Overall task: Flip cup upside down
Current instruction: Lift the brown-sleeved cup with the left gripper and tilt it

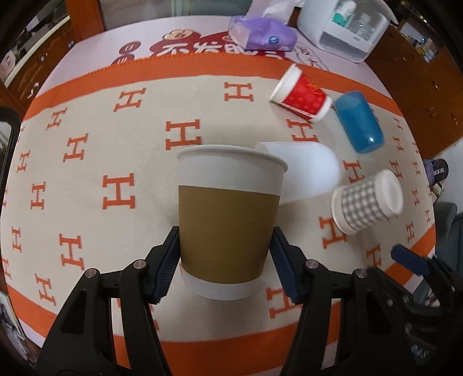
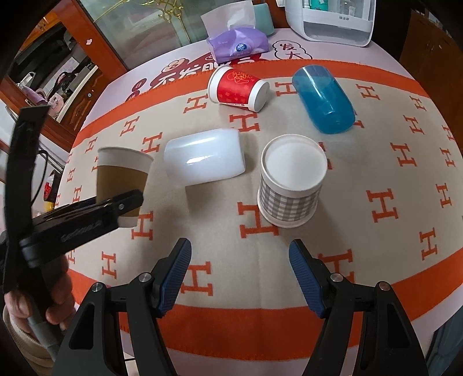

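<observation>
My left gripper (image 1: pixel 225 234) is shut on a brown-sleeved white paper cup (image 1: pixel 228 219), holding it upright, rim up, above the tablecloth. The same cup (image 2: pixel 123 179) shows at the left of the right wrist view, clamped in the left gripper (image 2: pixel 115 206). My right gripper (image 2: pixel 240 248) is open and empty over the cloth, just in front of a grey checked cup (image 2: pixel 292 179) that stands upside down. That checked cup (image 1: pixel 367 201) is right of the held cup in the left view.
A translucent white cup (image 2: pixel 204 156), a red paper cup (image 2: pixel 238 88) and a blue plastic cup (image 2: pixel 324 98) lie on their sides on the orange-and-beige cloth (image 2: pixel 376 260). A purple tissue pack (image 2: pixel 237 43) and a white appliance (image 2: pixel 330 20) stand at the far edge.
</observation>
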A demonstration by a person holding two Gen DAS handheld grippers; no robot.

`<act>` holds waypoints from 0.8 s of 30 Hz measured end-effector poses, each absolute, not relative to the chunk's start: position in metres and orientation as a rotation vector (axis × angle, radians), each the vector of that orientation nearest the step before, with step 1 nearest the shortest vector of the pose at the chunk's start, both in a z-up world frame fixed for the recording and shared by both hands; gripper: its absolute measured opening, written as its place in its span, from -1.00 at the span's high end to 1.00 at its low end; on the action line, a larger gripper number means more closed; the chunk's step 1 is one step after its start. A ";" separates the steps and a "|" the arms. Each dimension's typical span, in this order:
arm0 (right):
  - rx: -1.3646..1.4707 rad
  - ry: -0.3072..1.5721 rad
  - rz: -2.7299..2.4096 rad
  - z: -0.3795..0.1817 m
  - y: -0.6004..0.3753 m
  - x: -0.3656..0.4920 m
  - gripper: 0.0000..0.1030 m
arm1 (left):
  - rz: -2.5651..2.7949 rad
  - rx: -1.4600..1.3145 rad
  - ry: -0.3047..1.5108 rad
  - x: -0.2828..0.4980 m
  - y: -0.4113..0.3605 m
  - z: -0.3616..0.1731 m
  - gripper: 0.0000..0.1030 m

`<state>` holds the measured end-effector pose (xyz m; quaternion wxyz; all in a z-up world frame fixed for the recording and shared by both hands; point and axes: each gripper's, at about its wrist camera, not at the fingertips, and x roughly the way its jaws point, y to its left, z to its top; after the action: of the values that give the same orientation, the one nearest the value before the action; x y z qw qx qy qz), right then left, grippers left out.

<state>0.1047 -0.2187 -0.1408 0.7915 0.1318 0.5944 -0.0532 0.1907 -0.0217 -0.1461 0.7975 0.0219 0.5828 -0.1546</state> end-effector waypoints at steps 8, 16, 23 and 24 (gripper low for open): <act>0.267 1.274 -0.127 -0.134 -0.226 0.081 -0.39 | -0.418 0.116 1.206 0.142 -0.031 -0.125 -0.12; 0.262 1.305 -0.155 -0.144 -0.241 0.049 -0.39 | -0.518 0.255 1.194 0.092 -0.053 -0.143 -0.12; 0.258 1.341 -0.173 -0.160 -0.250 0.024 -0.39 | -0.576 0.369 1.174 0.060 -0.072 -0.162 -0.12; 0.257 1.344 -0.176 -0.161 -0.250 0.021 -0.39 | -0.578 0.376 1.179 0.058 -0.074 -0.164 -0.12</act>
<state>0.0212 -0.2504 -0.1613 0.7715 0.1184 0.6199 -0.0811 0.0584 -0.0738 -0.1645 0.7756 0.1736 0.5449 -0.2672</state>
